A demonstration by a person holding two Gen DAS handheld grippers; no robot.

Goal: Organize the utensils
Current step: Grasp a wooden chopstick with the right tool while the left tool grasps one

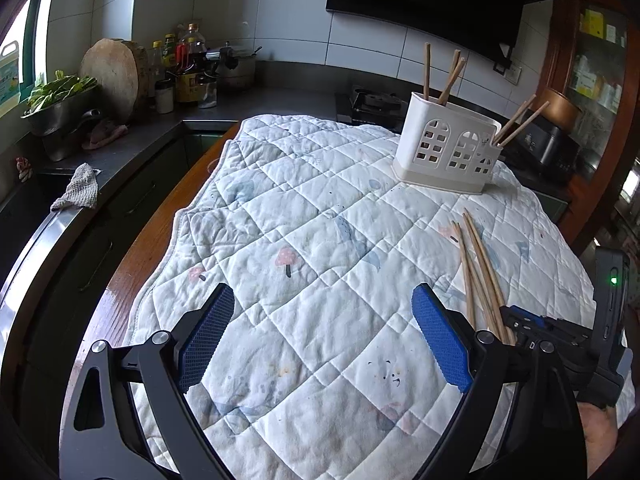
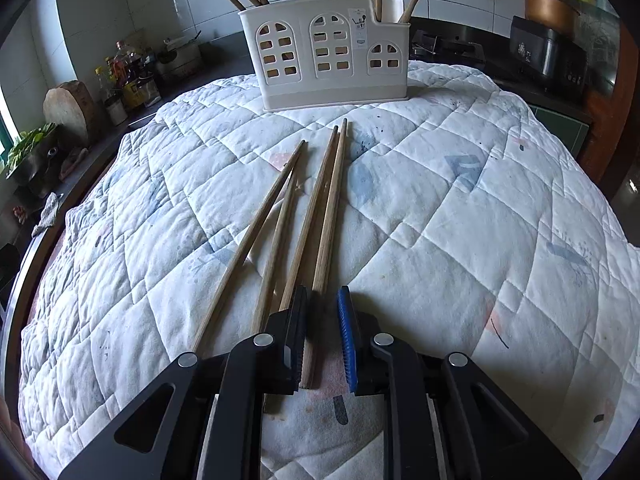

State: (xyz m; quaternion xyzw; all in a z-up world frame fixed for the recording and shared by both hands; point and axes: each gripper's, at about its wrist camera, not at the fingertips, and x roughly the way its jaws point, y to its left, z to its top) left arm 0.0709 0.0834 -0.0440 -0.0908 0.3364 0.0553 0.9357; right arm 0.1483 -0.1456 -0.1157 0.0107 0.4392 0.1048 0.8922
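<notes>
Four long wooden chopsticks [image 2: 320, 208] lie on the white quilted cloth [image 2: 460, 220] covering the worktop, long axes pointing away toward the white plastic holder with arched cut-outs [image 2: 332, 52]. The right hand-held gripper [image 2: 323, 336] straddles the rightmost chopstick's near end, jaws narrow, seemingly not yet clamped. The left hand-held gripper [image 1: 320, 332] hangs wide and holds nothing, farther from the chopsticks.

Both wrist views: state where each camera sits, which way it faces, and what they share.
Left wrist: above the quilt's near left, facing the white holder; open left gripper, right gripper at the edge.
Right wrist: low over the loose chopsticks, facing the holder; right gripper astride one chopstick.
Shared: quilt, holder, chopsticks.
</notes>
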